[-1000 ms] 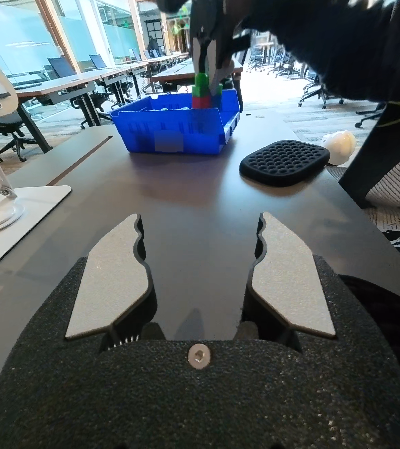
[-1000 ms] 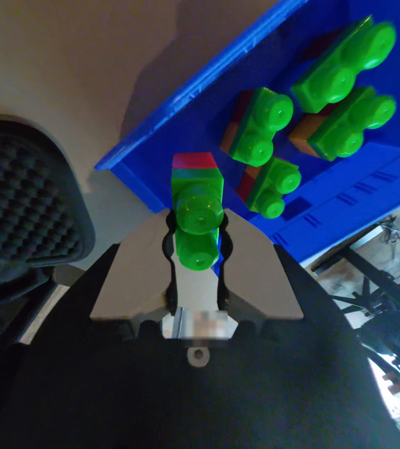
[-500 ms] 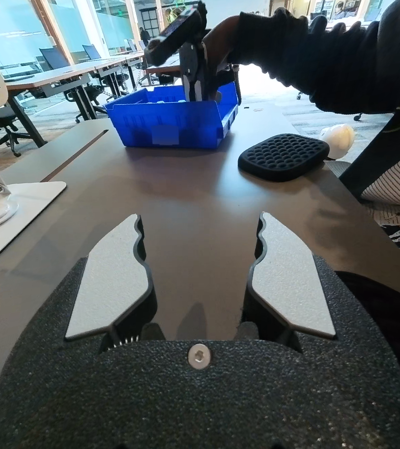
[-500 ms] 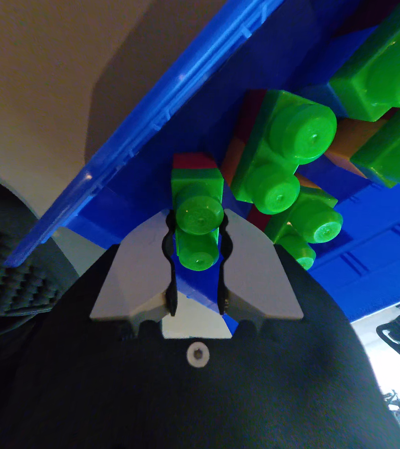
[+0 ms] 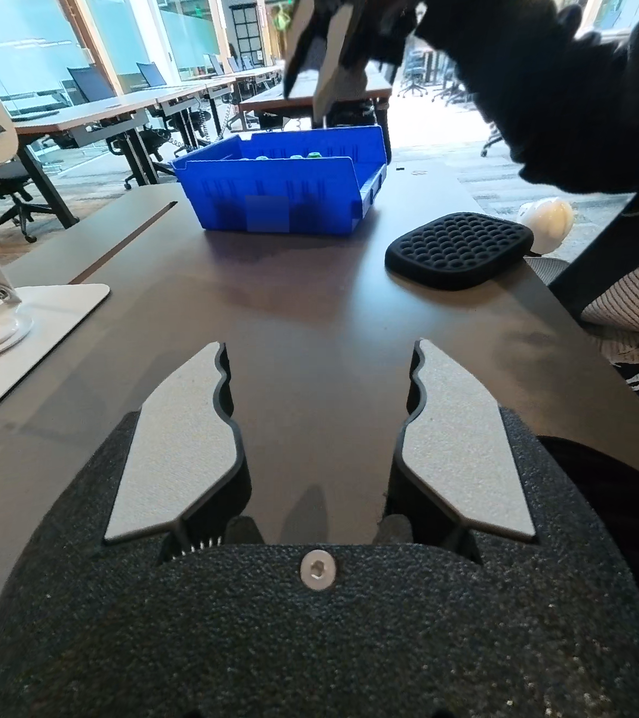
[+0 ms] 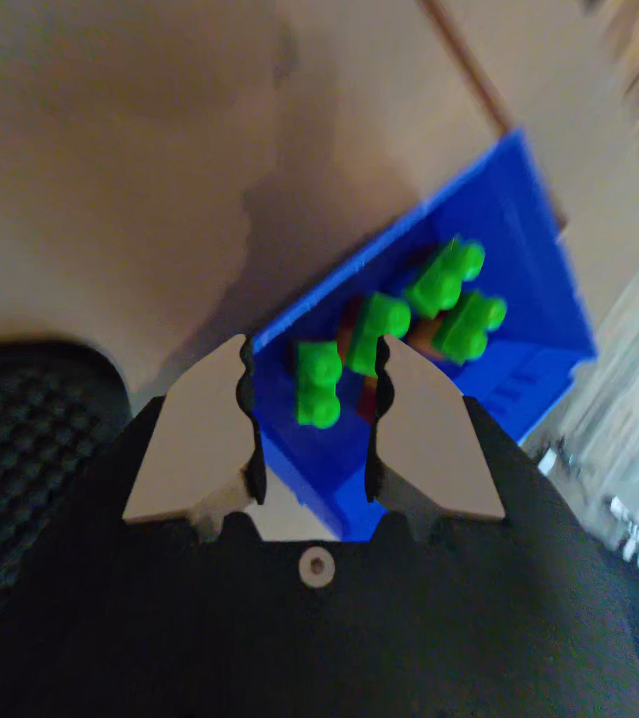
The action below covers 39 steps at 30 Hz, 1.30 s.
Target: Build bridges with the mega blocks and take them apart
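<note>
Released, green-topped blocks (image 6: pixel 317 382) lie in blue bin (image 6: pixel 535 241); right gripper (image 6: pixel 313 345) spread above, left gripper (image 5: pixel 319 351) spread

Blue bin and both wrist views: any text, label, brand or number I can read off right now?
None is readable. The blue bin has a front patch blurred over. No text shows on the green-topped blocks, black pad or white stand base.

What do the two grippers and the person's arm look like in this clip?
Both the left gripper and the right gripper have a rough black body, one silver screw at its centre and flat grey fingers with wavy black inner edges. The arm wears a black sleeve.
</note>
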Each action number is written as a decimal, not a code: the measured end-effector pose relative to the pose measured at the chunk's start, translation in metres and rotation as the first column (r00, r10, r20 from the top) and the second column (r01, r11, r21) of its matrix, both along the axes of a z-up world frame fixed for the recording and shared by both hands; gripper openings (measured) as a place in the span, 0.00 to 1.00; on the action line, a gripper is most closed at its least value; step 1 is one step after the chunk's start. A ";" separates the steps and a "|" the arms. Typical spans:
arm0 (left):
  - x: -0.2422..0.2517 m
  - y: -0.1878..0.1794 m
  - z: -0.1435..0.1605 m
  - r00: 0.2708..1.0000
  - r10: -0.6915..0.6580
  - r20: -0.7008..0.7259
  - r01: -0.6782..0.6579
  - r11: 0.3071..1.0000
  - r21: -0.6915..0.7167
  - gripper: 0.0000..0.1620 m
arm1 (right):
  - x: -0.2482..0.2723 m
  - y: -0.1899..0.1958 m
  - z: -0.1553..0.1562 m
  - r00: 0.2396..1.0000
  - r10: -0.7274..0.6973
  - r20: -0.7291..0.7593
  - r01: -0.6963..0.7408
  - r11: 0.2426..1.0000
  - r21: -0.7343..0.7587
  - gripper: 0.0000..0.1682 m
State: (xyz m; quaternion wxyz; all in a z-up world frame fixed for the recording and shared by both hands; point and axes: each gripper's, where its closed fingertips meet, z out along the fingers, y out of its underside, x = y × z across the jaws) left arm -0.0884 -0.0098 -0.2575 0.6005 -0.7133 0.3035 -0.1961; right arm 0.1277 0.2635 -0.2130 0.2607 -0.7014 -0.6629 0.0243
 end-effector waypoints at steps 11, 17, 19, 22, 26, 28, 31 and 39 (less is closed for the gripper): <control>-0.011 0.006 0.003 0.998 0.069 -0.001 -0.069 0.998 0.003 0.52 | -0.154 -0.164 0.018 0.657 0.416 -0.629 -0.458 0.883 0.107 0.34; -0.016 0.010 0.005 0.987 0.139 -0.079 -0.138 0.990 0.020 0.47 | -0.182 -0.163 -0.035 0.617 0.430 -0.659 -0.471 0.873 0.128 0.34; -0.023 0.011 0.014 0.974 0.200 -0.107 -0.195 0.979 0.052 0.46 | -0.182 -0.164 -0.045 0.603 0.445 -0.662 -0.485 0.863 0.139 0.34; -0.037 0.006 0.045 0.934 0.338 -0.119 -0.322 0.938 0.130 0.46 | -0.179 -0.161 -0.054 0.621 0.474 -0.625 -0.491 0.856 0.161 0.35; -0.074 -0.030 0.110 0.839 0.542 -0.045 -0.522 0.825 0.216 0.44 | -0.178 -0.164 -0.053 0.609 0.446 -0.656 -0.505 0.856 0.113 0.34; -0.108 -0.059 0.130 0.759 0.650 -0.036 -0.635 0.751 0.182 0.43 | -0.177 -0.163 -0.053 0.615 0.443 -0.652 -0.501 0.858 0.110 0.34; -0.185 -0.109 0.132 0.526 0.841 -0.126 -0.841 0.537 0.068 0.42 | -0.175 -0.163 -0.051 0.620 0.441 -0.649 -0.499 0.860 0.107 0.34; -0.313 -0.172 0.033 0.210 0.916 -0.341 -0.921 0.069 -0.383 0.40 | -0.173 -0.165 -0.047 0.617 0.442 -0.651 -0.499 0.859 0.111 0.34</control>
